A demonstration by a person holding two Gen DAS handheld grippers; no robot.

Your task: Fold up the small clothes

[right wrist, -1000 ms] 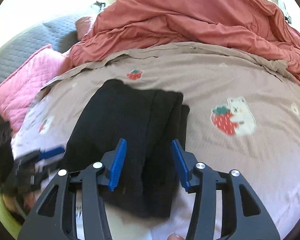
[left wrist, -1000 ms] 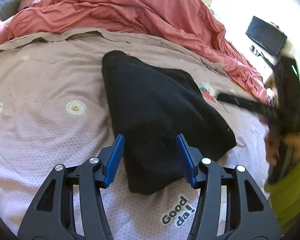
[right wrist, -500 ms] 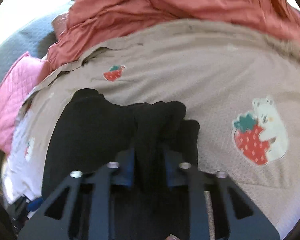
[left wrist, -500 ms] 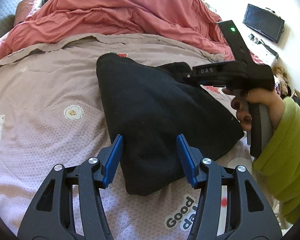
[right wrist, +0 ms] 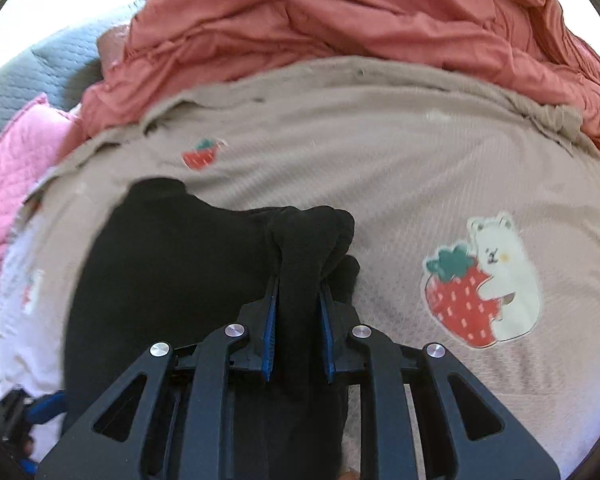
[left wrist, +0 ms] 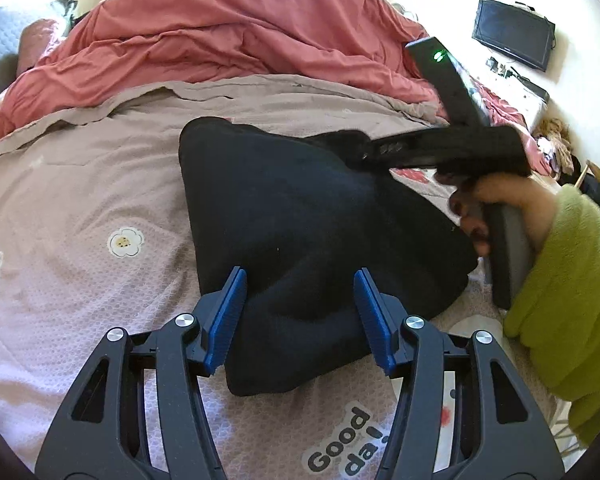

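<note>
Fabric bunches where the right hand-held gripper (right wrist: 298, 300) pinches the black garment (left wrist: 300, 220) (lifting its edge to fold); left hand-held gripper (left wrist: 300, 312) straddles the hem, spread wide.

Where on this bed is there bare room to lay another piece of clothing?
Bare sheet lies left of the black garment, around the flower print, and right of it, between the strawberry bear print and the red duvet. It is crowded around the garment, where the right gripper pinches a fold.
</note>
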